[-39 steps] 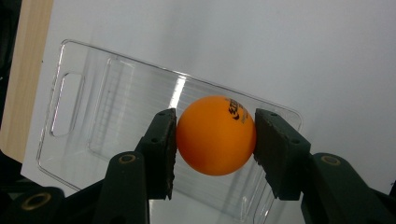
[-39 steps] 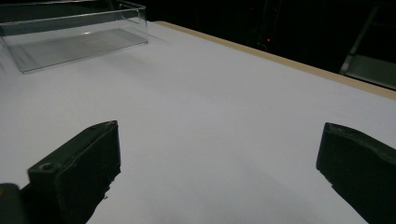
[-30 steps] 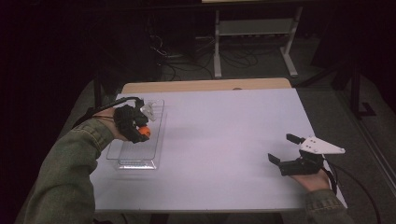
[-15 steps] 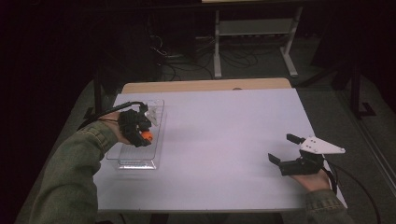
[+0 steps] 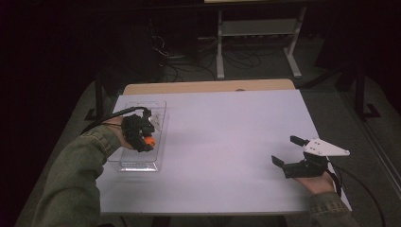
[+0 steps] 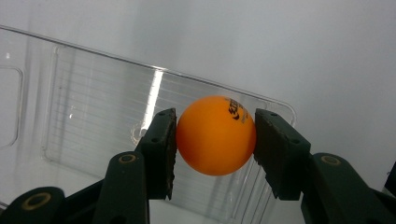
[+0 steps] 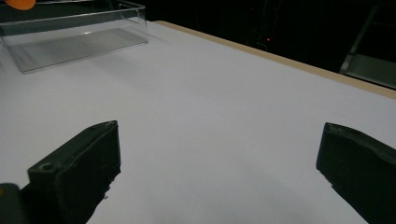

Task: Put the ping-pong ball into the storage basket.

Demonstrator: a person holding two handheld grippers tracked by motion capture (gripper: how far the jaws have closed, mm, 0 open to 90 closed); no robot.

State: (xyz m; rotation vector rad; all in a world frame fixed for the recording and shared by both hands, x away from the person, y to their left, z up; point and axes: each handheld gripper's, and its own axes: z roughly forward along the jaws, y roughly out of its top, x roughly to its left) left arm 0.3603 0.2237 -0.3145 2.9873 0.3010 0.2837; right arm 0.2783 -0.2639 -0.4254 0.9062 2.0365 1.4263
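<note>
An orange ping-pong ball (image 6: 215, 135) with dark print is pinched between the two black pads of my left gripper (image 6: 215, 140), which is shut on it. In the high view that left gripper (image 5: 146, 141) hangs over a clear plastic tray (image 5: 158, 125) at the table's left side, with the ball (image 5: 150, 141) showing as an orange spot. The tray's ribbed floor (image 6: 93, 116) lies right behind the ball. My right gripper (image 5: 288, 151) rests near the table's front right, its jaws wide apart with only bare tabletop between them (image 7: 219, 154).
The white table (image 5: 227, 137) has a wooden strip along its far edge. Beyond it, in the dark, stand a metal rack (image 5: 255, 33) and floor cables. In the right gripper view the tray (image 7: 74, 32) sits at the far upper left.
My left hand with the ball has shifted slightly toward the far end of the tray. The right hand has stayed put.
</note>
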